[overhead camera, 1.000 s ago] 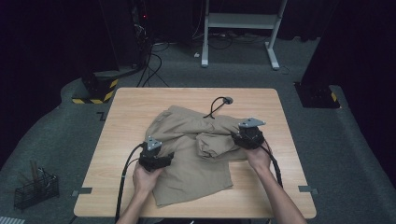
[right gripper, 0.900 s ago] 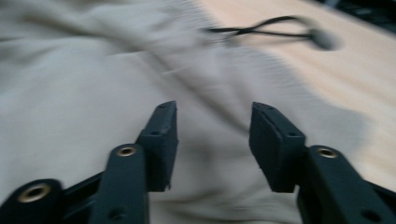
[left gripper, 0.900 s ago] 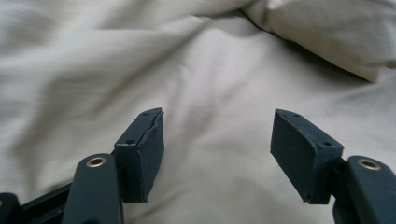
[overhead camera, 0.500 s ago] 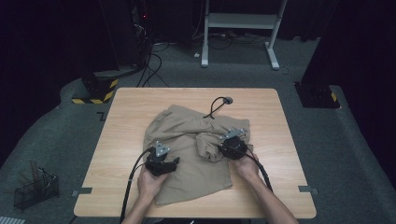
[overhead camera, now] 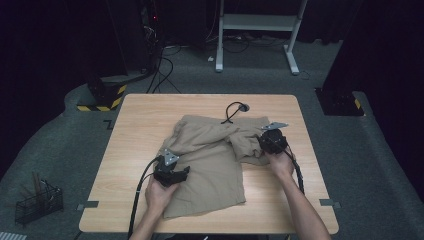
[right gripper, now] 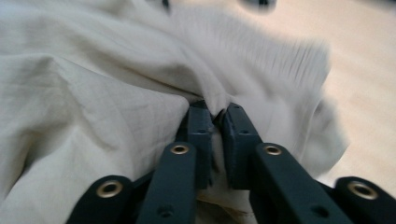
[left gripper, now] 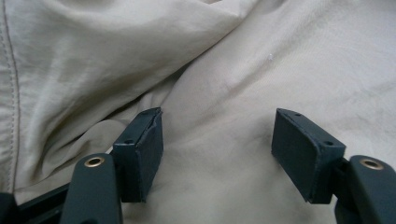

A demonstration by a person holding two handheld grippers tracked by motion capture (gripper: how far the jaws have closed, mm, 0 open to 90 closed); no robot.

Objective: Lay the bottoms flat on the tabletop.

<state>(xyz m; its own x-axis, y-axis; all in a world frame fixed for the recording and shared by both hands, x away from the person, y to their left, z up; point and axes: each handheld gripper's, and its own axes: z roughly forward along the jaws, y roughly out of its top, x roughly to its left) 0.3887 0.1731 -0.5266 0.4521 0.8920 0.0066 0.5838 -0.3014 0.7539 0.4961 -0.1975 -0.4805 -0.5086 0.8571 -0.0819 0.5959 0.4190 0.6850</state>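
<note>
Dark surroundings, blurred right gripper view

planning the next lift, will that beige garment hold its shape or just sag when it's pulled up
The beige garment probably sags: it lies in soft creases. The fold pinched in the right gripper bunches, suggesting thin, light fabric. It may drag across the wooden table rather than lift whole.

Beige garment (overhead camera: pixel 210 160) — crumpled, part-folded, mid-table, w/ bunched right side.

Light wooden table (overhead camera: pixel 150 115); a crumpled beige garment (overhead camera: pixel 215 170) is spread from the centre toward the near edge. A black cable (overhead camera: pixel 232 111) is coiled near the far edge, touching the cloth.
</note>
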